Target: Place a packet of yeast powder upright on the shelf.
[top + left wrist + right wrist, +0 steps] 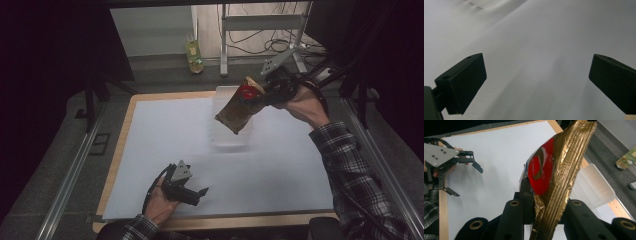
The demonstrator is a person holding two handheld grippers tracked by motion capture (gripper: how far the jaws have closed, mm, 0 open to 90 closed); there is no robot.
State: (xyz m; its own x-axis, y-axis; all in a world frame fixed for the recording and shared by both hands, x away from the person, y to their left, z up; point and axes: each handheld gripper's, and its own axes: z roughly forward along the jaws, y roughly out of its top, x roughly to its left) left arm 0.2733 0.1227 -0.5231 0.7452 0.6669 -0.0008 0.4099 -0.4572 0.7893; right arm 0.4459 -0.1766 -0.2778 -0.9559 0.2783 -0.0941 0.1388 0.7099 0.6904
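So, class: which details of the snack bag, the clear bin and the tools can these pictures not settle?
- Snack bag: print too small and dim in the high view; in the right gripper view its lower end is hidden behind the right tool.
- Clear bin: the bag hides its inside in the high view; the right gripper view shows just a corner.
- Left tool: its body is cut off in the left gripper view.

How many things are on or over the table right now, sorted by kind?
Snack bags: 1, the gold and red snack bag clamped in the right gripper, hanging above the bin.
Clear plastic bins: 1, the bin on the table.
Grippers: 2, counting the open left gripper.
Total: 4
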